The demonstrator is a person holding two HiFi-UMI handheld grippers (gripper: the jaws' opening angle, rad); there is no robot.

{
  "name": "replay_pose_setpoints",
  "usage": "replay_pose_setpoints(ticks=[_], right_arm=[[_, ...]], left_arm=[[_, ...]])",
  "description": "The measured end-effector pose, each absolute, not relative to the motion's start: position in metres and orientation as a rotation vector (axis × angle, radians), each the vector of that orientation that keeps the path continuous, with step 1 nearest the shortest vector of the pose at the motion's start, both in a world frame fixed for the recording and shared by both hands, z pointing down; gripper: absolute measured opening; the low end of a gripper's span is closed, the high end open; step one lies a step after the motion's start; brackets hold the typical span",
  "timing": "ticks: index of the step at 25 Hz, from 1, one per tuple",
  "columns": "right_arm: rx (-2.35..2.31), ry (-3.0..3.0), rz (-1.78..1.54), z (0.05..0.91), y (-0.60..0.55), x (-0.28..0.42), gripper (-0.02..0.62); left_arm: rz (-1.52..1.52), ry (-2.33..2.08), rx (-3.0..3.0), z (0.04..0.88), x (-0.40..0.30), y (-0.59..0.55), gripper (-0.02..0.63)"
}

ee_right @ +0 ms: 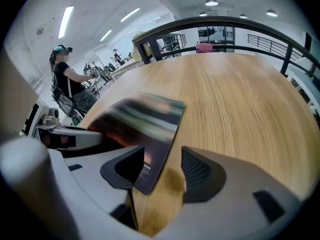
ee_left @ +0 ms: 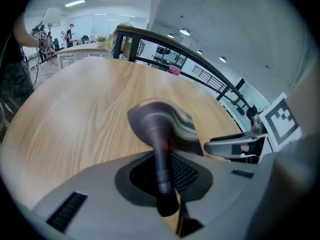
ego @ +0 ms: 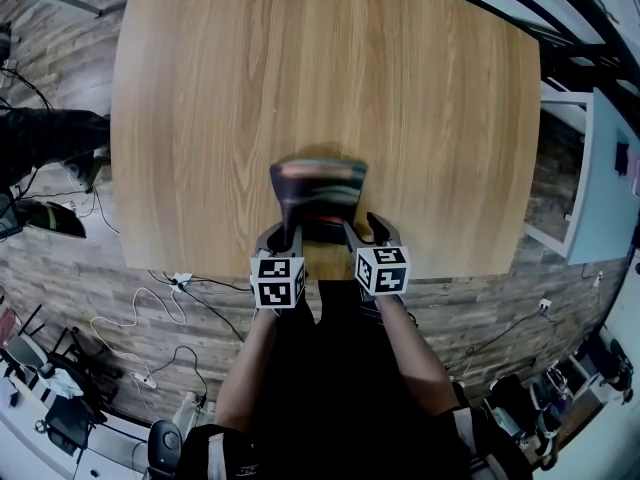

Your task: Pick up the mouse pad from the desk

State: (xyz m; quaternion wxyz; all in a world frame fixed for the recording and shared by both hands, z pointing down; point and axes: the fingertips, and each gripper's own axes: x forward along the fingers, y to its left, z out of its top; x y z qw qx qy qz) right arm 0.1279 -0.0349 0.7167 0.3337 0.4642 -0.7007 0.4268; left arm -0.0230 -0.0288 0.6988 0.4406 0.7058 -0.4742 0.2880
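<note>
A dark mouse pad (ego: 318,193) with coloured stripes sits near the front edge of the wooden desk (ego: 320,88), its near side raised and blurred. My left gripper (ego: 285,233) is at its near left corner. In the left gripper view the pad (ee_left: 160,119) runs edge-on between the narrowly set jaws of that gripper (ee_left: 165,179), which is shut on it. My right gripper (ego: 365,230) is at the near right corner. There the pad (ee_right: 142,119) leans against the left jaw of the gripper (ee_right: 160,169), with a clear gap to the right jaw, so it stands open.
The desk's front edge (ego: 450,273) runs just under both grippers. Cables and a power strip (ego: 150,318) lie on the floor at the left. A white cabinet (ego: 590,178) stands to the right. A person (ee_right: 67,79) stands beyond the desk's far side.
</note>
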Motion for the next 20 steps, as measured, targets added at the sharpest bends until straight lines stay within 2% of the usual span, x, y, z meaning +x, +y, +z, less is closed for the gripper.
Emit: replay_pose_setpoints(ticks=[4, 6, 11, 20], right_arm=[[1.223, -1.843, 1.109, 0.711, -0.037, 0.124, 0.225], [1.236, -1.842, 1.099, 0.708, -0.038, 0.127, 0.179], [1.257, -1.854, 1.079, 0.702, -0.042, 0.130, 0.150], [1.306, -1.881, 1.012, 0.678, -0.052, 0.130, 0.060]], left_arm=[[0.689, -1.202, 1.767, 0.690, -0.029, -0.034, 0.057], [0.678, -1.215, 1.773, 0.685, -0.030, -0.036, 0.057], [0.655, -1.238, 1.793, 0.675, -0.030, -0.042, 0.055], [0.615, -1.272, 1.849, 0.643, -0.037, -0.062, 0.051]])
